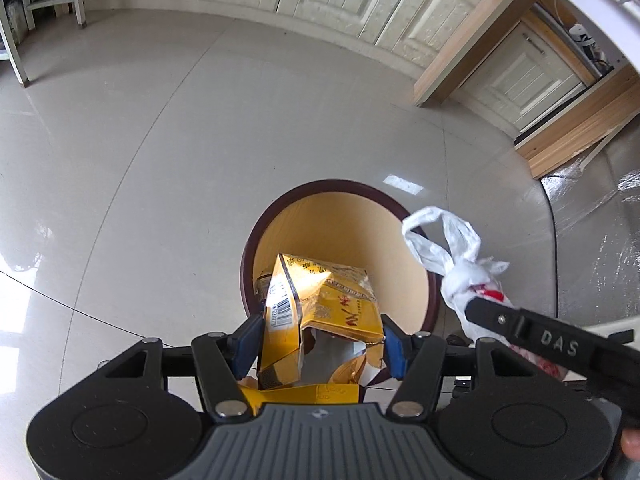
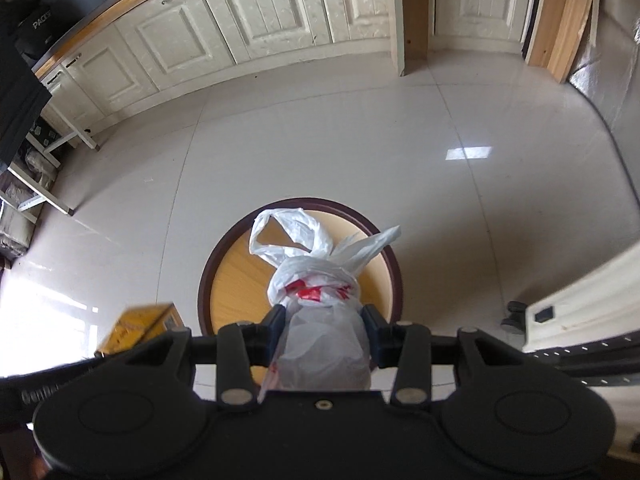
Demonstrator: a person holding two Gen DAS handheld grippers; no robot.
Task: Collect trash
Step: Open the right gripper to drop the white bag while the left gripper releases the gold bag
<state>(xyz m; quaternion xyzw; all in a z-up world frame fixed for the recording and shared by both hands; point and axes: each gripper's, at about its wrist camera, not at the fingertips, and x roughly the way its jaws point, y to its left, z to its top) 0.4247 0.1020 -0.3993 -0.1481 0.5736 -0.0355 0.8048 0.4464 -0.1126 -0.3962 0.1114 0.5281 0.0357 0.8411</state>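
left gripper (image 1: 320, 344) clamped on crushed yellow carton (image 1: 320, 304), right gripper (image 2: 326, 334) clamped on knotted white bag (image 2: 320, 280); both held over round bin (image 2: 224, 256), probably for dropping in.

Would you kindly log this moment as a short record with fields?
setting: tiled floor, cream cabinets
bin: round wooden bin, dark rim, open top
left gripper: shut on crumpled yellow carton, over the bin
right gripper: shut on knotted white plastic bag, over the bin
released yet: no
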